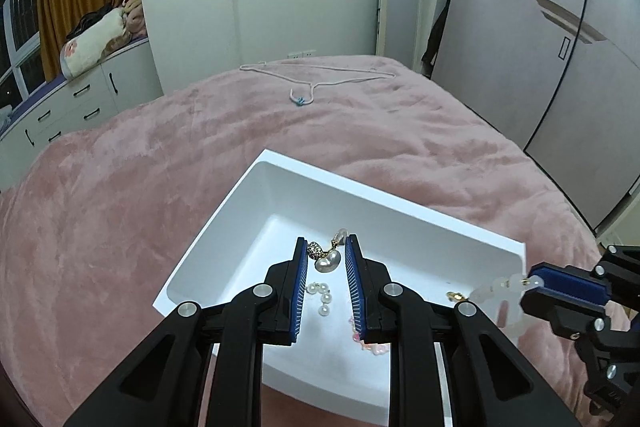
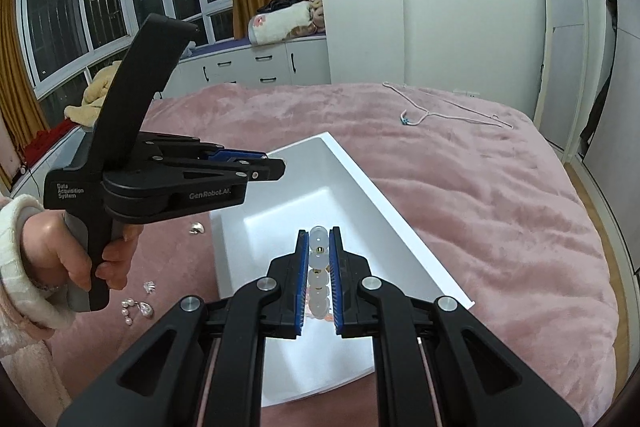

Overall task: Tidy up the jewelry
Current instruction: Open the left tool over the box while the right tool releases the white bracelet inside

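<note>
A white rectangular tray [image 1: 224, 215] lies on a pink bed. My left gripper [image 1: 326, 247] hovers over it, jaws narrowly apart around a gold and pearl earring [image 1: 326, 259] that looks to be in the air between the pads. A small pearl piece [image 1: 322, 297] and a pink bead piece [image 1: 370, 345] lie in the tray. My right gripper [image 2: 319, 237] is shut on a bracelet of frosted white beads [image 2: 318, 279] over the tray [image 2: 360, 187]; it shows at the right of the left wrist view [image 1: 500, 291]. The left gripper also shows in the right wrist view [image 2: 276, 165].
Loose silver and pearl pieces [image 2: 138, 305] and one more [image 2: 197, 227] lie on the pink blanket [image 2: 480, 207] left of the tray. A white hanger [image 1: 316, 77] lies at the far side of the bed. Drawers [image 1: 68, 107] and a wardrobe [image 1: 540, 67] surround the bed.
</note>
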